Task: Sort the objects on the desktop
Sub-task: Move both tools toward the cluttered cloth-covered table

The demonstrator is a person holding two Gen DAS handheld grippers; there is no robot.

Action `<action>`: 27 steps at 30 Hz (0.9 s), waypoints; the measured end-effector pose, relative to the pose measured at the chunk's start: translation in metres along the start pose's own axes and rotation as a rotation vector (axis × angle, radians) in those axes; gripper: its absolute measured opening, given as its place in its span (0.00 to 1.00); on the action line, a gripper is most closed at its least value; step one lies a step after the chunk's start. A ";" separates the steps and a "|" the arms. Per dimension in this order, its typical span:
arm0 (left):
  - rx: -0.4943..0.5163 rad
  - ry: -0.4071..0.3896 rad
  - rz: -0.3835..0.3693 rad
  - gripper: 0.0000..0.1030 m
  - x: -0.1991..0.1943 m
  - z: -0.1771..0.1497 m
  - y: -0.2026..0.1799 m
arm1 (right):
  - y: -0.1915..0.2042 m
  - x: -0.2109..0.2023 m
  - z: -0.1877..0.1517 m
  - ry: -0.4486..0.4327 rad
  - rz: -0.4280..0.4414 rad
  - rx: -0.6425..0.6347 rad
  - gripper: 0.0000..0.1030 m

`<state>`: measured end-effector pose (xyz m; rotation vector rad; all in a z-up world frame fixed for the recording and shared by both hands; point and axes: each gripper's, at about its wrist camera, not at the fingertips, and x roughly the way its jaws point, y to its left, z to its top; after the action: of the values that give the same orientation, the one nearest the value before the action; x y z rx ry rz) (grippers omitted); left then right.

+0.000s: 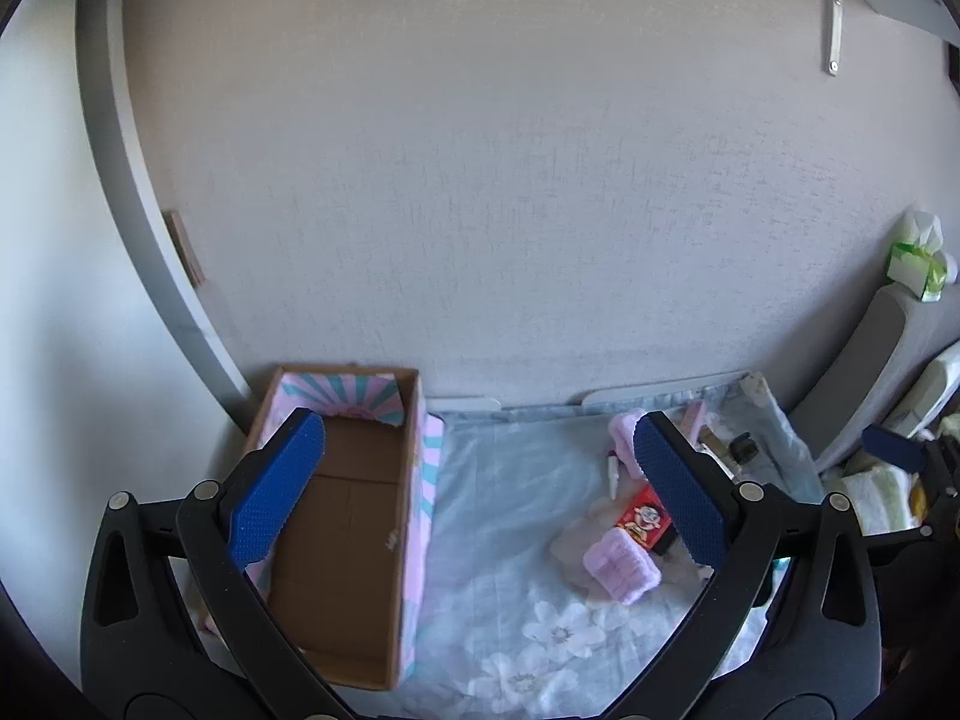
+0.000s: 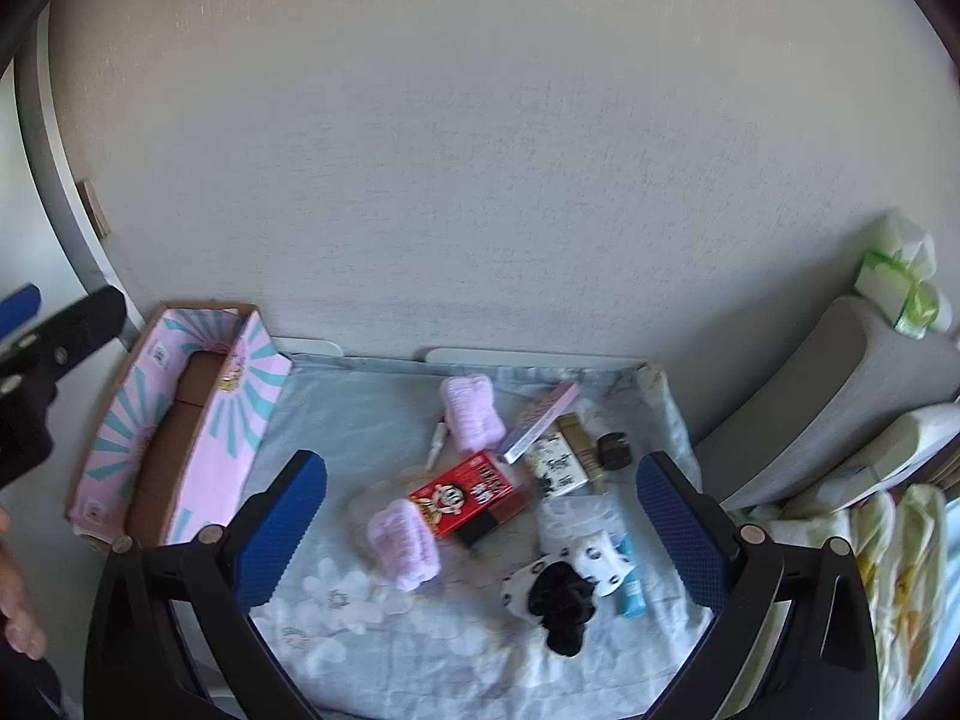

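Observation:
An empty cardboard box (image 1: pixel 342 534) with pink and teal sides stands at the table's left; it also shows in the right wrist view (image 2: pixel 180 420). A pile lies on the pale floral cloth (image 2: pixel 360 408): a red carton (image 2: pixel 465 495), two lilac fuzzy wristbands (image 2: pixel 405 543) (image 2: pixel 471 414), a white tube (image 2: pixel 438 441), a black scrunchie (image 2: pixel 561 603), a spotted white cloth (image 2: pixel 594 558), a blue tube (image 2: pixel 630 579) and small boxes (image 2: pixel 555 462). My left gripper (image 1: pixel 480 483) is open and empty above the box's right wall. My right gripper (image 2: pixel 480 534) is open and empty above the pile.
The wall rises right behind the table. A grey chair back (image 2: pixel 828 396) and stacked towels (image 2: pixel 894 564) stand at the right, with a green tissue pack (image 2: pixel 900 288) above. The left gripper's body (image 2: pixel 54 360) shows at the right wrist view's left edge.

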<state>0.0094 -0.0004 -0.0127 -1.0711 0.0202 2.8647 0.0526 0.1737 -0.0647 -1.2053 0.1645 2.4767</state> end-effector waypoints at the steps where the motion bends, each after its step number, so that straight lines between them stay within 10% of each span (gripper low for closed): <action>1: -0.014 0.008 -0.010 1.00 0.001 0.000 0.002 | 0.000 0.000 0.000 0.004 0.008 0.005 1.00; 27: 0.016 0.008 -0.039 1.00 -0.004 0.002 -0.001 | -0.007 -0.001 -0.011 0.013 0.006 0.005 1.00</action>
<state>0.0113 0.0002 -0.0086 -1.0673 0.0227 2.8212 0.0637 0.1767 -0.0705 -1.2212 0.1780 2.4721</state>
